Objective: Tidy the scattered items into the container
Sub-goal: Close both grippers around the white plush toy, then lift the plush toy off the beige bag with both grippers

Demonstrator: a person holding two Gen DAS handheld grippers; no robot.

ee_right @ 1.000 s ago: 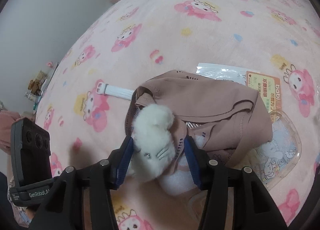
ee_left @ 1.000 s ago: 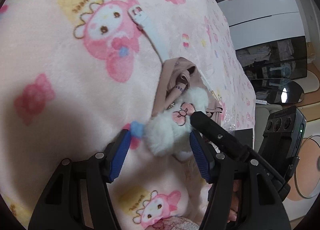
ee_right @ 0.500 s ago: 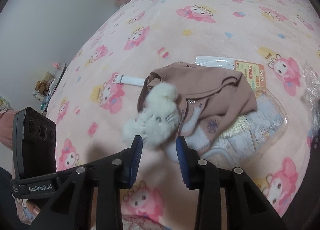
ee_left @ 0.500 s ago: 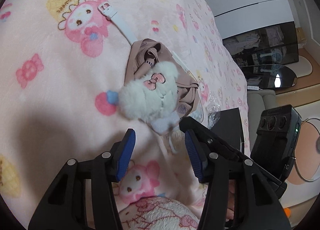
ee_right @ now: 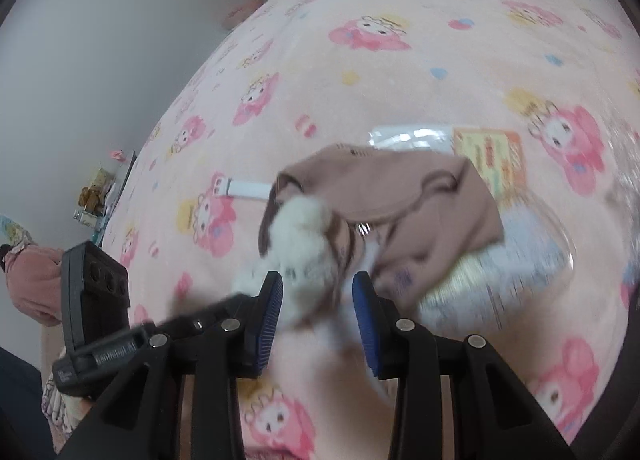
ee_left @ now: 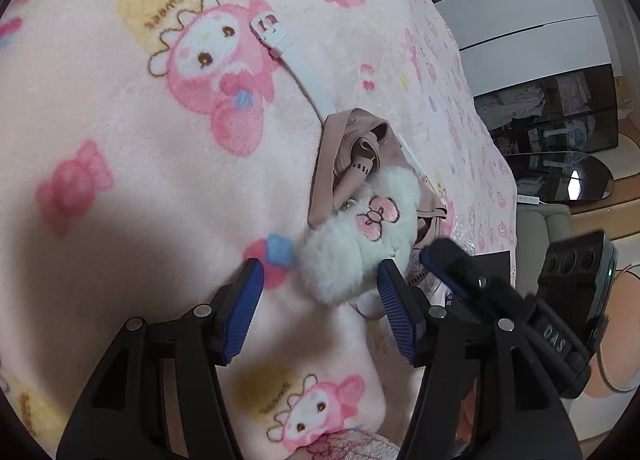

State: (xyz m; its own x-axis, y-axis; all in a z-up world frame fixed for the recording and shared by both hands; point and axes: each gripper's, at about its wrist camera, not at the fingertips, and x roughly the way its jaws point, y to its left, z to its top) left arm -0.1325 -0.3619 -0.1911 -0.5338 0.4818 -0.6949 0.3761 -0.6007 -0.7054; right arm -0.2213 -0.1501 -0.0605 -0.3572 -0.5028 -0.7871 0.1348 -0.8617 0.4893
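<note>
A white fluffy plush (ee_left: pixel 360 236) with a pink bow lies on the pink cartoon blanket (ee_left: pixel 120 140), against a dusty-brown garment (ee_left: pixel 344 148). My left gripper (ee_left: pixel 320 292) straddles its lower end. Its jaws are opening, and the left pad stands clear of the fur. In the blurred right wrist view, my right gripper (ee_right: pixel 316 300) has narrow jaws with the plush (ee_right: pixel 308 244) filling the gap between the pads. One of its fingers (ee_left: pixel 444 256) shows beside the plush. A white buckled strap (ee_left: pixel 280 44) lies beyond the garment (ee_right: pixel 400 188). No container is in view.
A clear plastic package with a printed card (ee_right: pixel 492 156) lies partly under the garment. White cabinets and a dark glass unit (ee_left: pixel 560 112) stand past the bed's right edge. A pink sleeve (ee_right: pixel 32 280) shows at the left, near a small cluttered shelf (ee_right: pixel 96 196).
Half a second ago both grippers were drawn back with the plush ahead of their tips. Both have come forward again, the left jaws are wider, and the plush now sits between the right pads.
</note>
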